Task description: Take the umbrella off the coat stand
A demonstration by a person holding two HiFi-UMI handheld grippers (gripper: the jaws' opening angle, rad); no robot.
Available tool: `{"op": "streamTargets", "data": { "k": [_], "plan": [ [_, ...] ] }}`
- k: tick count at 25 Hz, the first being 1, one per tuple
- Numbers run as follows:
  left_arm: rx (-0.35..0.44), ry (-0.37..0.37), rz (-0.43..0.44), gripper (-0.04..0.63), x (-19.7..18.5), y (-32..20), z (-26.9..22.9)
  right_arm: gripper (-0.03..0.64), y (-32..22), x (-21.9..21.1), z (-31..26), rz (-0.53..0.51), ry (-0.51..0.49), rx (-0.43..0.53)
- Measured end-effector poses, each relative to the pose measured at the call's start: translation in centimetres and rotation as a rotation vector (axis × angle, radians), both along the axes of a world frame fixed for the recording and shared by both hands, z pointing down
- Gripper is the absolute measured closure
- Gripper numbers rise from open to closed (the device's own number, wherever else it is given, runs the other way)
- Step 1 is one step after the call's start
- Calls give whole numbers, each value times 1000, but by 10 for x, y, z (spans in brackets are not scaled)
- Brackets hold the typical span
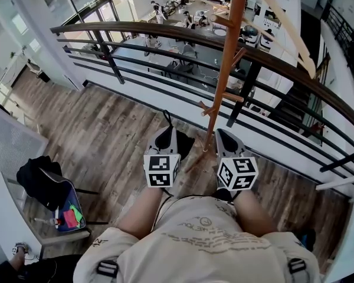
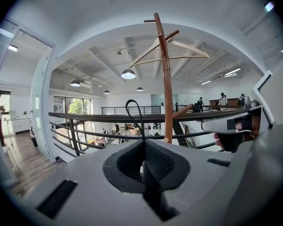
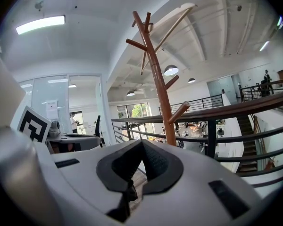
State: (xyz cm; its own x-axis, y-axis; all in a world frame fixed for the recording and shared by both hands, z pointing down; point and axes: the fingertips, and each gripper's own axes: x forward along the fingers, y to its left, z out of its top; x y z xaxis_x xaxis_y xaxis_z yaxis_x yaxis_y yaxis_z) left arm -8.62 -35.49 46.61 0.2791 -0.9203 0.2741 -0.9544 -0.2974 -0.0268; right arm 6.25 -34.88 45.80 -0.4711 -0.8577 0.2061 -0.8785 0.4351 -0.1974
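Note:
The wooden coat stand (image 1: pixel 227 58) rises just beyond both grippers, in front of the railing; it also shows as coat stand (image 2: pixel 167 88) and coat stand (image 3: pixel 158 86), its pegs bare. My left gripper (image 1: pixel 167 130) is shut on the black umbrella (image 1: pixel 186 142), whose dark body hangs beside and below the jaws. The umbrella's thin strap loop (image 2: pixel 133 108) sticks up past the closed tips of the left gripper (image 2: pixel 144 142). My right gripper (image 1: pixel 220 132) is a little right of the pole's base; in its own view the right gripper (image 3: pixel 142 144) has its jaws closed with nothing between them.
A dark curved railing (image 1: pixel 165 35) runs across behind the stand, with an open drop to a lower floor beyond. A chair (image 1: pixel 47 184) draped with black cloth stands at the left by a white desk (image 1: pixel 12 229). Wood plank floor (image 1: pixel 106 134) lies underfoot.

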Motion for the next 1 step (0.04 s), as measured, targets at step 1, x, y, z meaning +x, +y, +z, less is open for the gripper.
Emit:
{"op": "streamTargets", "data": {
  "k": [1],
  "plan": [
    [-1,0,1,586,1,0,0,614,0,1,1,1,0,-1]
  ]
}}
